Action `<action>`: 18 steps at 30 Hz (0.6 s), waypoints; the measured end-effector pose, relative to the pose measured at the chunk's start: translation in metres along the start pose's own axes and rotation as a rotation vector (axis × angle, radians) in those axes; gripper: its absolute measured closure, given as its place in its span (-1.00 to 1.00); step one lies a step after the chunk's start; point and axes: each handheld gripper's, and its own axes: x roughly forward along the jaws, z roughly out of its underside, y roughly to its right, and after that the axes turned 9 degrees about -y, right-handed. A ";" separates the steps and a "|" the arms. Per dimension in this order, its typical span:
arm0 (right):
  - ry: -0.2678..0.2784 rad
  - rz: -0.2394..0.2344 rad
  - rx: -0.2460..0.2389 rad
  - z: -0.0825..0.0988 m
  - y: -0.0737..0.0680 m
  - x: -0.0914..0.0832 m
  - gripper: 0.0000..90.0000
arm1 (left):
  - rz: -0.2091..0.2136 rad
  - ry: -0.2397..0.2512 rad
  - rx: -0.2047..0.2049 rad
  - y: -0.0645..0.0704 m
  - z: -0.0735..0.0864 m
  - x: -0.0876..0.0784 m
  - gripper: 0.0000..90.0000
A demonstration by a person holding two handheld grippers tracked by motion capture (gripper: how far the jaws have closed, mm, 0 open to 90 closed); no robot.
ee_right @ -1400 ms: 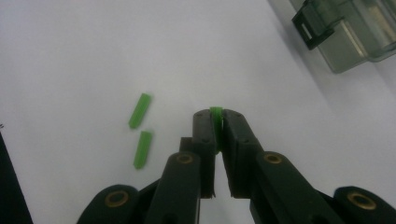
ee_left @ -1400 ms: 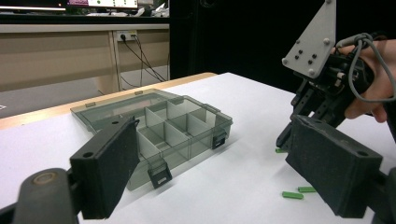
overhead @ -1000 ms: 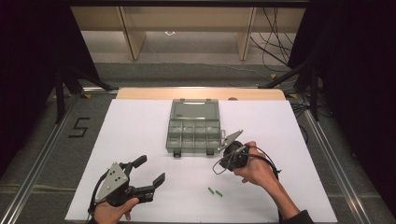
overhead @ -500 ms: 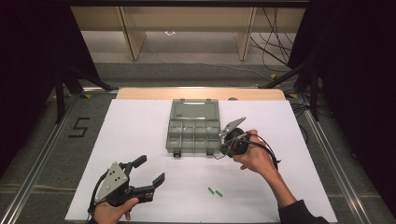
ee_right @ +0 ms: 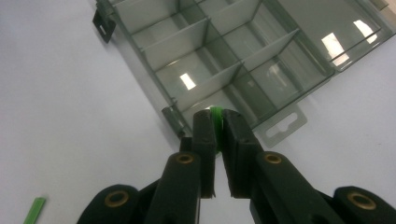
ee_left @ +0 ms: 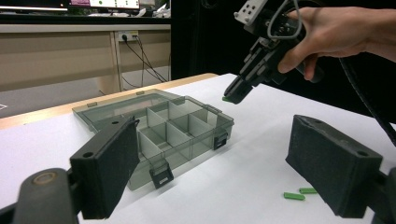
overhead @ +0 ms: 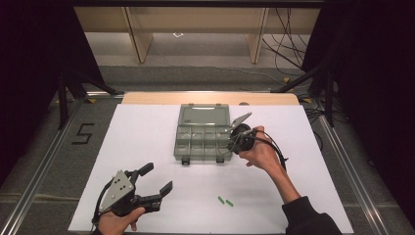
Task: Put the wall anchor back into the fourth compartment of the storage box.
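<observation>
An open grey see-through compartment box (overhead: 200, 157) lies mid-table with its lid folded back. My right gripper (overhead: 231, 145) hangs just above the box's near right corner, tilted down, shut on a small green piece (ee_right: 215, 111); the left gripper view shows that piece (ee_left: 227, 99) at its tip. The right gripper view looks past my right gripper (ee_right: 217, 116) onto empty compartments (ee_right: 201, 32). My left gripper (overhead: 157, 178) rests low at the table's front left, open, with nothing between its jaws. Beyond my left gripper (ee_left: 215, 135) stands the box (ee_left: 196, 149).
Two loose green pieces (overhead: 225, 200) lie on the white tabletop (overhead: 147, 127) near the front, right of centre; they also lie by the right jaw in the left gripper view (ee_left: 294, 196). One green piece (ee_right: 35, 207) is at the right gripper view's bottom left.
My right gripper, still shut on the green piece, has moved away from the person and slightly up, from beside the box to over its near right corner. The left gripper stayed put.
</observation>
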 end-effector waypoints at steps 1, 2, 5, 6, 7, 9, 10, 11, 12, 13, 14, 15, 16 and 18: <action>0.002 0.004 0.000 -0.002 0.002 0.000 0.87 | 0.000 -0.001 0.001 0.000 0.000 0.000 -0.65; 0.004 0.009 0.004 -0.004 0.004 0.000 0.87 | 0.000 -0.001 0.000 0.000 0.000 0.000 -0.65; 0.001 0.017 0.018 -0.008 0.008 0.000 0.87 | 0.000 -0.002 -0.002 0.000 0.000 0.000 -0.65; 0.000 0.018 0.017 -0.009 0.010 0.000 0.87 | 0.000 -0.001 -0.002 0.001 0.000 0.000 -0.65; 0.006 0.023 0.017 -0.011 0.013 0.000 0.87 | 0.000 0.000 -0.001 0.000 0.000 0.000 -0.65; 0.010 0.022 0.021 -0.014 0.015 0.001 0.87 | 0.001 0.000 -0.002 0.000 0.000 0.000 -0.65; 0.013 0.027 0.019 -0.015 0.017 0.002 0.87 | 0.001 0.000 -0.001 0.000 0.000 0.000 -0.65; 0.002 0.020 0.033 -0.016 0.018 0.002 0.87 | 0.001 0.001 -0.001 0.000 0.000 0.000 -0.65; 0.004 0.029 0.020 -0.017 0.019 0.004 0.87 | 0.001 0.001 -0.001 0.000 0.000 0.000 -0.65; 0.001 0.023 0.029 -0.018 0.020 0.005 0.87 | 0.001 0.001 0.000 0.000 0.000 0.000 -0.65; 0.001 0.027 0.032 -0.019 0.021 0.005 0.87 | 0.004 0.006 0.002 0.000 0.000 0.000 -0.65; -0.001 0.027 0.032 -0.020 0.022 0.007 0.87 | 0.001 0.001 0.001 0.000 0.000 0.000 -0.65; -0.004 0.028 0.035 -0.021 0.023 0.007 0.87 | 0.002 0.002 0.001 0.000 0.000 0.000 -0.65; -0.004 0.026 0.035 -0.022 0.025 0.010 0.87 | 0.002 0.001 0.002 0.000 0.000 0.000 -0.65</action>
